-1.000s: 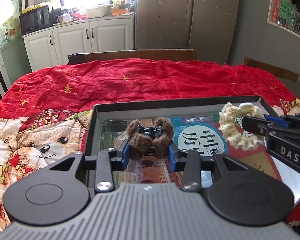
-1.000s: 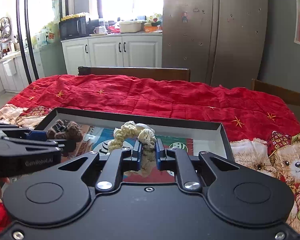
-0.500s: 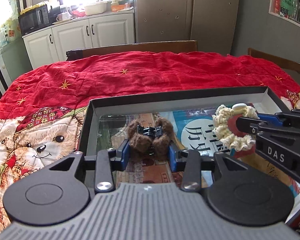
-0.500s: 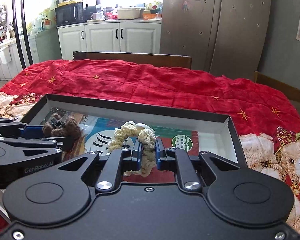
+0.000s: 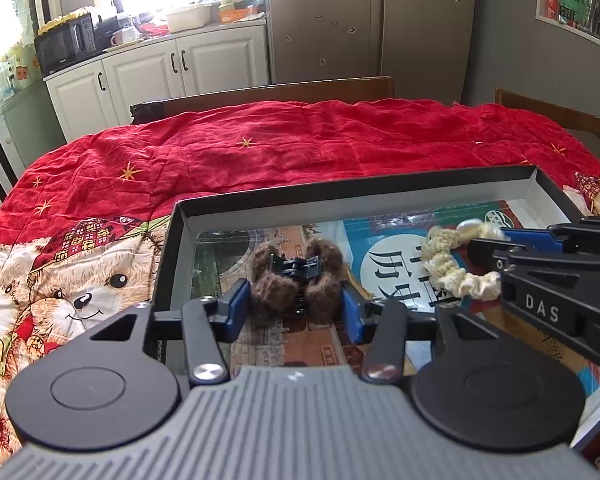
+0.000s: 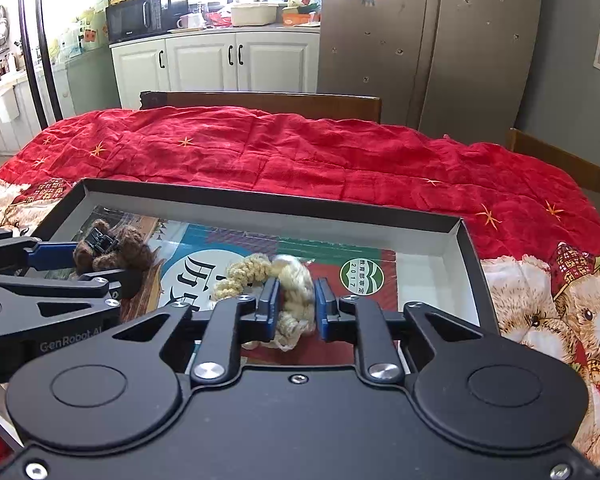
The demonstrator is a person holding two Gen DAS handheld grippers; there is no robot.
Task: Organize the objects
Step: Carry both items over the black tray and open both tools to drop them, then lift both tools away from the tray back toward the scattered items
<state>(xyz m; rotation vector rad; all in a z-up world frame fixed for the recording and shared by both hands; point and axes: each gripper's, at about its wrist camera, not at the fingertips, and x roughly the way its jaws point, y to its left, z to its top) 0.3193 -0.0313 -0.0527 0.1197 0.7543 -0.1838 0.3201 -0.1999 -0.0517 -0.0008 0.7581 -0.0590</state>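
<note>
A brown fuzzy hair claw clip point(image 5: 294, 280) sits between the blue pads of my left gripper point(image 5: 294, 308), low over the left part of a shallow black box point(image 5: 340, 196). The jaws touch the clip's fuzzy sides. My right gripper point(image 6: 296, 306) has its pads spread beside a cream crocheted scrunchie point(image 6: 288, 284), which rests on the box floor. The scrunchie point(image 5: 456, 264) and right gripper point(image 5: 540, 256) show at the right of the left wrist view. The clip point(image 6: 108, 250) and left gripper point(image 6: 72, 264) show at the left of the right wrist view.
The box point(image 6: 260, 200) lies on a red quilt point(image 5: 300, 148) with teddy bear prints point(image 6: 580, 312). Printed sheets point(image 6: 236, 268) line the box floor. Wooden chair backs point(image 6: 268, 100) stand behind the table. White cabinets and a fridge are beyond.
Both grippers have come lower into the box. The right gripper's pads have spread apart and the scrunchie now rests on the box floor. The left gripper still holds the clip.
</note>
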